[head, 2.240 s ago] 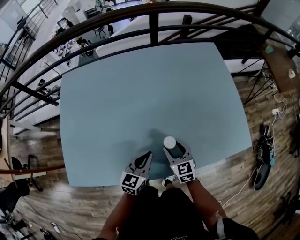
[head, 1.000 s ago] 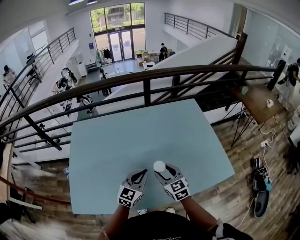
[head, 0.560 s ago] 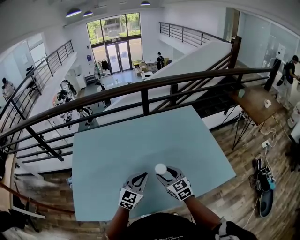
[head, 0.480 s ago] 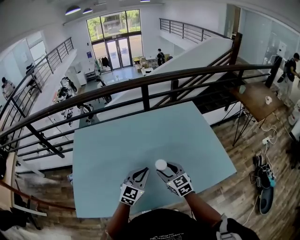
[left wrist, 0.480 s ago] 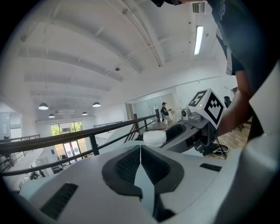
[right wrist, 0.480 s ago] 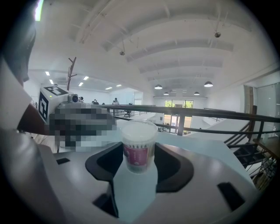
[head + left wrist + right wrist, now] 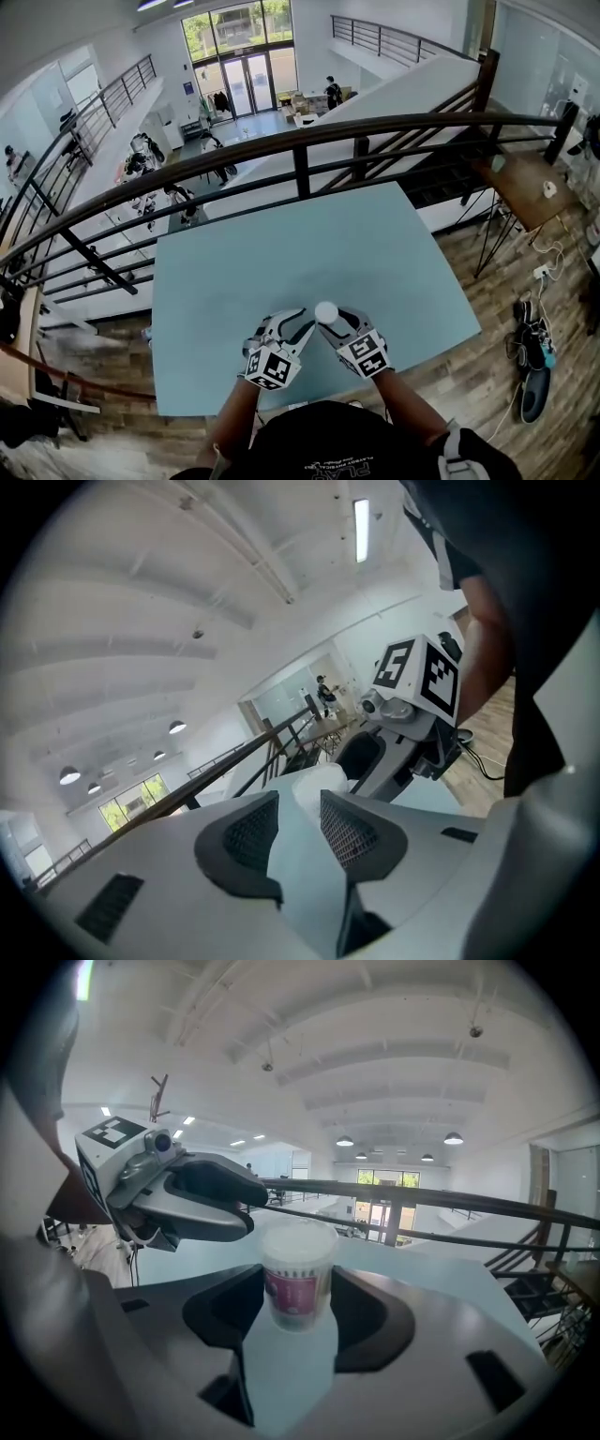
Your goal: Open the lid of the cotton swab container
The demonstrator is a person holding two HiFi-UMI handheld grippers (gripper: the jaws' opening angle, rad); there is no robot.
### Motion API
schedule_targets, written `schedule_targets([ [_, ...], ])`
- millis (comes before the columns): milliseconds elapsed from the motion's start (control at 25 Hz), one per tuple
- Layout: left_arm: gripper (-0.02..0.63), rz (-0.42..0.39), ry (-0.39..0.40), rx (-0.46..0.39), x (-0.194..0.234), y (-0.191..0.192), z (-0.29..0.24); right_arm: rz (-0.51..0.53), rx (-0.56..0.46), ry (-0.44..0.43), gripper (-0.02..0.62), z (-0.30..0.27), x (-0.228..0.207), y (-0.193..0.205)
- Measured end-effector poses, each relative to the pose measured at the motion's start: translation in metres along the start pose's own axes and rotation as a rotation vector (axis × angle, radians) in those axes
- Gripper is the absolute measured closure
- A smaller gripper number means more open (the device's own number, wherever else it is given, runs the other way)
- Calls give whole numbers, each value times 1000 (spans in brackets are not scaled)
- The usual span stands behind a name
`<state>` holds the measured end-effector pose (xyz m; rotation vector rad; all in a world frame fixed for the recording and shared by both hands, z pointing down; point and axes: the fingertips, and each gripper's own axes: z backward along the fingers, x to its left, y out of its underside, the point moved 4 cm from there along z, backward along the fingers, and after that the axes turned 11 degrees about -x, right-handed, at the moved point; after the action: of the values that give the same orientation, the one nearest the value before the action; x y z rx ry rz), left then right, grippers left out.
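Note:
The cotton swab container (image 7: pixel 298 1274) is a small clear cup with a pink label and a white lid (image 7: pixel 325 311). It stands over the near part of the light blue table (image 7: pixel 281 248). My right gripper (image 7: pixel 336 325) is shut on its body, one pad on each side (image 7: pixel 298 1305). My left gripper (image 7: pixel 302 322) is close on the container's left, tilted toward the lid. Its jaws have just been opening and now stand apart (image 7: pixel 300 810). The white lid (image 7: pixel 321 782) shows at the far end of their gap, and the pads do not press on it.
A dark metal railing (image 7: pixel 300 141) runs along the table's far edge, with a drop to a lower floor behind it. Wooden floor with cables and shoes (image 7: pixel 530 347) lies to the right. The person's body is at the table's near edge.
The left gripper has moved in toward the container, rolled, and its jaws have gone from shut to open. The right gripper still holds the container in the same place.

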<state>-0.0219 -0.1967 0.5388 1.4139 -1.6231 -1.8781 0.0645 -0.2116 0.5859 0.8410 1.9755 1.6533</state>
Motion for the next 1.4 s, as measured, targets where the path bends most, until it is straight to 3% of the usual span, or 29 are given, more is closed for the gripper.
schedule_targets([
  [160,448,-79,54,52,-9,3,-2,-5,-1,-7,362,-3,4,0],
  [360,434,-248,122,155,-23,10,-7,14,12,-24,362,-5,7,2],
  [640,433,-393,178,218,-25,12,-9,135,42,-61,362,-12,19,4],
  [880,434,-429,190,220,-27,13,-9,199,36,-75,367,-14,20,1],
  [1400,471,-440,213,228,-31,8,0,235,34,-94,377,-10,29,-2],
])
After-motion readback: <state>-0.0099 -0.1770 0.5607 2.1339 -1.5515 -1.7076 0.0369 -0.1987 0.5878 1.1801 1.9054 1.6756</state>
